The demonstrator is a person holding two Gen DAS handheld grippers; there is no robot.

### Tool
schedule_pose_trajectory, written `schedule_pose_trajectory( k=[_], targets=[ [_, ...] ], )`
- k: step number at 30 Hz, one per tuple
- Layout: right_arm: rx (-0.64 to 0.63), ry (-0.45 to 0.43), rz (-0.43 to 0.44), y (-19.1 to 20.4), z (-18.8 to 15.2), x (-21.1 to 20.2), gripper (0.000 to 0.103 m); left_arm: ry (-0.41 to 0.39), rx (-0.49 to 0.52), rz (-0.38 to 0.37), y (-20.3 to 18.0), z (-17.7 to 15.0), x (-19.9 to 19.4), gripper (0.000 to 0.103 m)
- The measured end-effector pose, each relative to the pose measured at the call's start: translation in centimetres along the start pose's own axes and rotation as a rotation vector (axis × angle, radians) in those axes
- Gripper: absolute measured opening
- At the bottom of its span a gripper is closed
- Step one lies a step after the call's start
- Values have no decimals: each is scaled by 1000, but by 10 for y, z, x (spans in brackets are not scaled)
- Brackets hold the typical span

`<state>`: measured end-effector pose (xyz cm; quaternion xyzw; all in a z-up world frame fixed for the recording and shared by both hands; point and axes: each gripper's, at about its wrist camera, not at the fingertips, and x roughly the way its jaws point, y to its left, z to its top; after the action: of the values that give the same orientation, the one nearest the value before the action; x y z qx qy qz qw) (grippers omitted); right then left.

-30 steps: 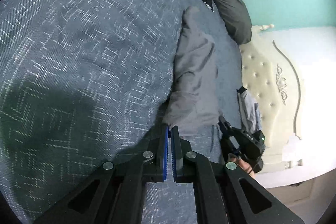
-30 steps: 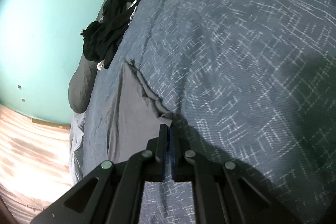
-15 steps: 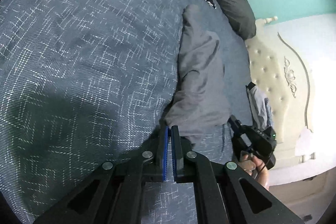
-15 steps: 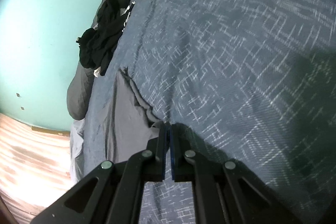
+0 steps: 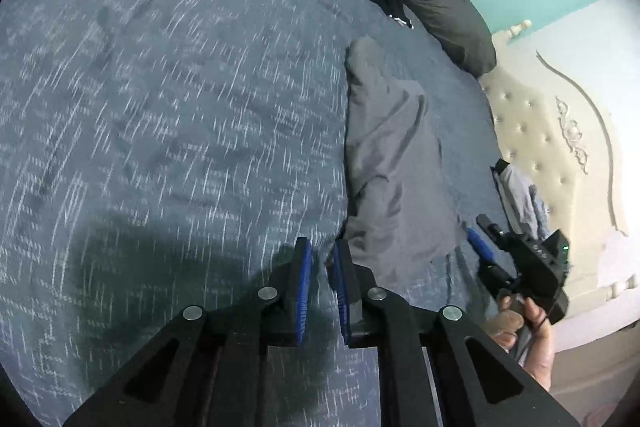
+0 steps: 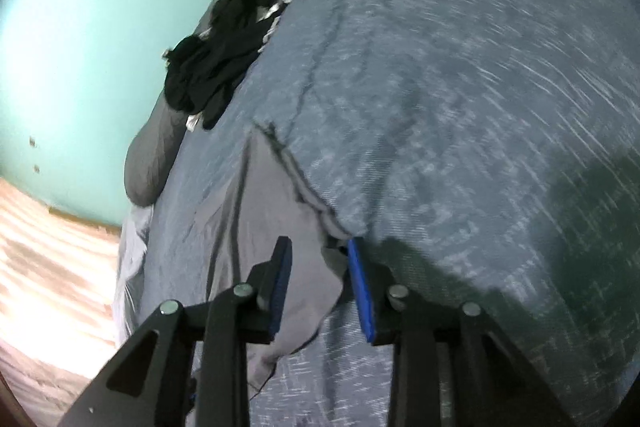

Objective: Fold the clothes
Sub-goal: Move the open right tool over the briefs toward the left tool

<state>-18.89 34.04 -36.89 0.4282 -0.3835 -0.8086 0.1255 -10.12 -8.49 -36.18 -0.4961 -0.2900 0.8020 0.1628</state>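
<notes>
Grey garment (image 5: 394,163) lies folded long on the blue bed cover (image 5: 168,115). My left claw (image 5: 320,259) has just been opening, nothing between its pads; my right claw (image 6: 318,259) has just been opening too, jaws apart over the garment's corner.

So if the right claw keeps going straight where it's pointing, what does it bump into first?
Most likely the grey garment. It lies spread on the blue bedspread directly ahead of the right claw, whose jaws have just been opening with cloth between them. Depth is hard to judge.
</notes>
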Motion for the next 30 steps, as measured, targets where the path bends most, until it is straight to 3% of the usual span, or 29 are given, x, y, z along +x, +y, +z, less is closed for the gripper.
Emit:
schedule_pose_trajectory(
  k=[8, 20, 30],
  targets=[
    [-222, 77, -31, 59, 14, 23, 30, 16, 38, 38, -3, 15, 12, 13],
    [-567, 293, -144, 186, 45, 128, 30, 44, 60, 19, -5, 38, 24, 15],
    [-703, 434, -258, 230, 33, 194, 30, 24, 54, 32, 5, 56, 19, 16]
  ],
)
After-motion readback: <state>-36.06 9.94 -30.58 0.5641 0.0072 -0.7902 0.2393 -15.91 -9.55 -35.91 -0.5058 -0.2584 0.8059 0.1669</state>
